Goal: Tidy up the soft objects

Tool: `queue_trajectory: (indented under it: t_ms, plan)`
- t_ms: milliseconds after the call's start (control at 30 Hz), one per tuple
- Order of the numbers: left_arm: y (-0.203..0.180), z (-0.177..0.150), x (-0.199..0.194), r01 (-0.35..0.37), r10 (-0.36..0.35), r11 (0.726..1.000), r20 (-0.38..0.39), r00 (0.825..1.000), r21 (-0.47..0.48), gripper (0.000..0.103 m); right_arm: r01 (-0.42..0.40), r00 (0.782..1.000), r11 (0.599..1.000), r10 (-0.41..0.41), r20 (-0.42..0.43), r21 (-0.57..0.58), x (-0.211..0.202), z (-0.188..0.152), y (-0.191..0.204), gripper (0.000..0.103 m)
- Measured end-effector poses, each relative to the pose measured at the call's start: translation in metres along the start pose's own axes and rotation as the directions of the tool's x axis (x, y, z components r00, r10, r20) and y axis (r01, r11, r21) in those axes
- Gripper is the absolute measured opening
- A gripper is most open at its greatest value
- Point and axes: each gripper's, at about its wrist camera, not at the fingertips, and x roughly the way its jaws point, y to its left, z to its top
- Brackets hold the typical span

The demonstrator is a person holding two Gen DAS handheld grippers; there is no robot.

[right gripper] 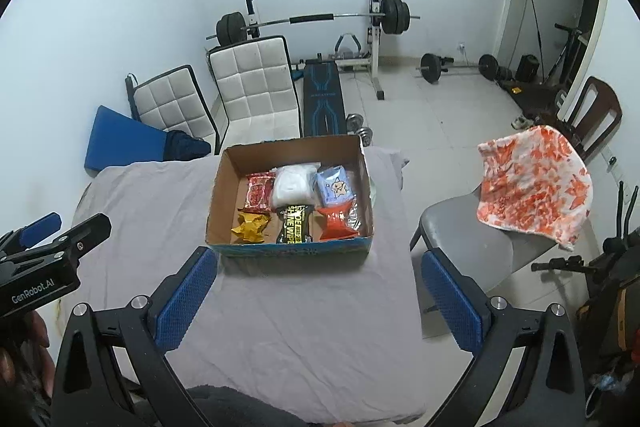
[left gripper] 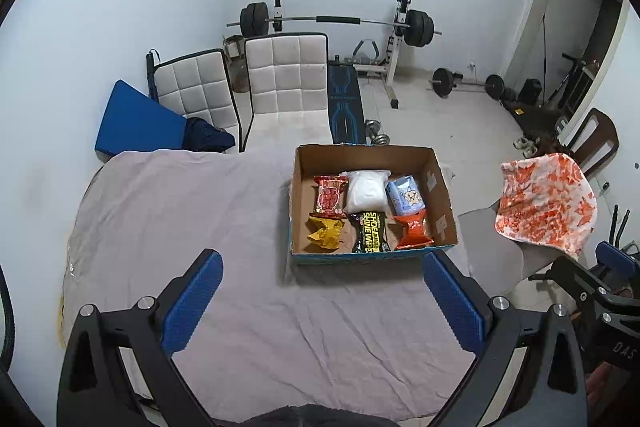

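A cardboard box (left gripper: 442,195) (right gripper: 224,183) sits on the grey-sheeted table (left gripper: 180,211) (right gripper: 152,199). It holds several soft packs: a red pack (left gripper: 330,195), a white bag (left gripper: 367,191), a light blue pack (left gripper: 406,195), a yellow pack (left gripper: 325,233), a black "Shoe Shine Wipes" pack (left gripper: 372,231) and an orange pack (left gripper: 414,229). My left gripper (left gripper: 322,269) is open and empty, held above the sheet just before the box. My right gripper (right gripper: 318,267) is open and empty, near the box's front edge. The left gripper also shows at the left of the right wrist view (right gripper: 60,239).
A grey chair (right gripper: 460,239) with an orange-and-white towel (right gripper: 534,183) (left gripper: 546,201) stands right of the table. Two white padded chairs (left gripper: 286,83), a blue cushion (left gripper: 136,119), a weight bench and barbell rack (left gripper: 340,23) stand behind. Dumbbells lie on the floor.
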Motion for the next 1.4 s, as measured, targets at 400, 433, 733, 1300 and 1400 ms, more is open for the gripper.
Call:
queue_trajectory:
  t_ms: [400, 433, 733, 1300, 1400]
  plan:
    - [-0.002, -0.014, -0.021, -0.002, 0.002, 1.0, 0.017, 1.0, 0.007, 0.103, -0.004, 1.0, 1.0, 0.004, 0.024, -0.007, -0.023, -0.006, 0.01, 0.103]
    - [-0.002, -0.014, -0.022, -0.001, 0.0, 1.0, 0.02, 1.0, 0.007, 0.103, -0.002, 1.0, 1.0, 0.002, 0.025, -0.008, -0.025, -0.007, 0.011, 0.103]
    - [-0.001, -0.017, -0.029, 0.002, -0.002, 1.0, 0.03, 1.0, 0.009, 0.103, 0.001, 1.0, 1.0, -0.001, 0.03, -0.008, -0.029, -0.007, 0.017, 0.103]
    - [-0.006, -0.02, -0.035, 0.002, -0.003, 1.0, 0.044, 0.999, 0.022, 0.103, 0.03, 0.998, 1.0, -0.03, 0.052, -0.002, -0.039, -0.004, 0.017, 0.103]
    - [-0.006, -0.021, -0.035, 0.002, -0.003, 1.0, 0.045, 0.999, 0.021, 0.103, 0.033, 0.998, 0.999, -0.033, 0.055, -0.001, -0.041, -0.005, 0.016, 0.103]
